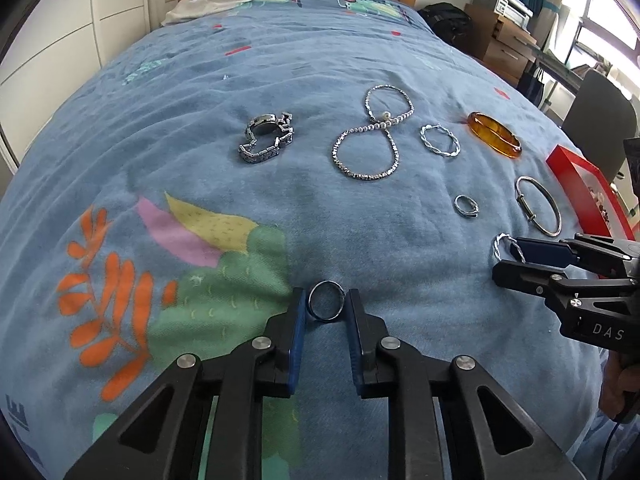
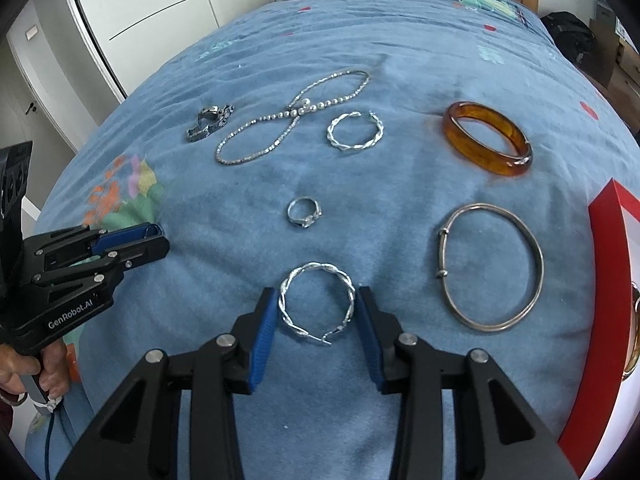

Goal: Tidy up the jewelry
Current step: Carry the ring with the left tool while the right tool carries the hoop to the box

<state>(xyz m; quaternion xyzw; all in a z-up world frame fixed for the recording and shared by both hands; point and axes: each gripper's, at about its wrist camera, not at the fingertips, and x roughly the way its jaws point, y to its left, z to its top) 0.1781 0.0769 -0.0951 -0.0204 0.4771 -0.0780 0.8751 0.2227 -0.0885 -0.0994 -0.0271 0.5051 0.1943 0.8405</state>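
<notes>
Both grippers' fingers apart: left (image 1: 325, 307) around plain ring (image 1: 326, 306), right (image 2: 317, 309) around twisted hoop (image 2: 317, 303).

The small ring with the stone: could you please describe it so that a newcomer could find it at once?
On the blue bedspread, start at the amber bangle and look down-left to the middle of the jewelry. There lies the ring, with twisted hoops above and below it. It is smaller than both and carries a tiny stone.

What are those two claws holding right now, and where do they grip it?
Nothing yet. The left gripper straddles a plain dark metal ring; the right gripper straddles a twisted silver hoop earring. Both lie on the blue bedspread.
</notes>
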